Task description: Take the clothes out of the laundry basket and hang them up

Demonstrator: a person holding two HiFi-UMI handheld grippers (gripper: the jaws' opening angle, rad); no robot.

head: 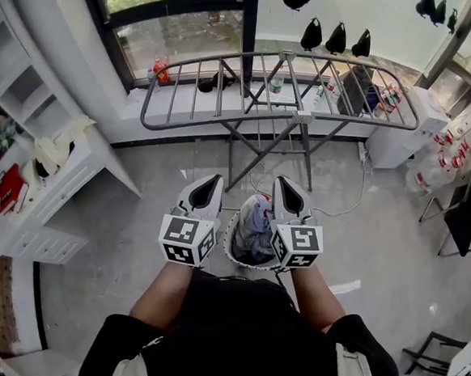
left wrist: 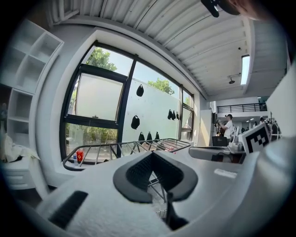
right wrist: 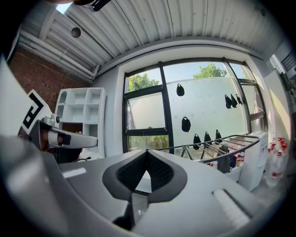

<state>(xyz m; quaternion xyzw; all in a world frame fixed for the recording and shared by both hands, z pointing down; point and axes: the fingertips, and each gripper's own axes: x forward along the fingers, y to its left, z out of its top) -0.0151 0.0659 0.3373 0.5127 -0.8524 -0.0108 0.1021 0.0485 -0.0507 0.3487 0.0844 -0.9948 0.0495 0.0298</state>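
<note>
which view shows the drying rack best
The head view: the whole drying rack shows from above, in front of the window. The left gripper view catches it low and side-on, partly blocked; the right gripper view shows only one end.

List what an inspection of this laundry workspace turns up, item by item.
Surface: smooth grey floor.
Job's things: laundry basket with clothes inside. The drying rack stands behind it, with one dark cloth near its right end.
Clutter: white shelf unit holding oddments; bottles on the sill.
Grippers: left tongs and right tongs are both shut and empty, side by side over the basket.
Cables: white cable on the floor, right of the rack.
Surroundings: large window; a person far off.
</note>
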